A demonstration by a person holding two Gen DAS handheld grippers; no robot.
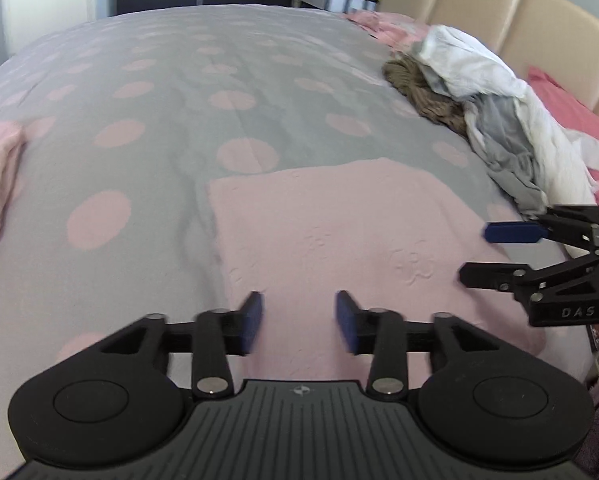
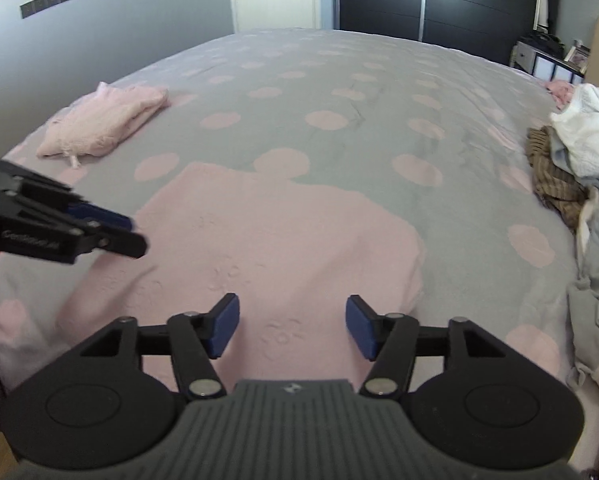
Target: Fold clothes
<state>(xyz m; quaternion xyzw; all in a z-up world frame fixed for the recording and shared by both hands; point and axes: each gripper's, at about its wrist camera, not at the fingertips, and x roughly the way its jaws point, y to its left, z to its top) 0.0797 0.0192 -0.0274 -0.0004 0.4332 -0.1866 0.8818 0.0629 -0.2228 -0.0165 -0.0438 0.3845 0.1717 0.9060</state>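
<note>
1. Your left gripper [image 1: 299, 322] has its jaws spread, holding nothing.
2. Your right gripper [image 2: 293, 328] is spread too, empty.
3. The pink garment [image 2: 267, 240] lies flat on the bed [image 2: 339, 80] beneath both.

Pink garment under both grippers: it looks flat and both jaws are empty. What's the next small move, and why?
Probably bring both grippers down to its near edge and pinch it for another fold. The pink garment lies flat on the spotted bedspread as a wide panel, larger than the folded pink piece. The left gripper and right gripper are open and hold nothing.
</note>
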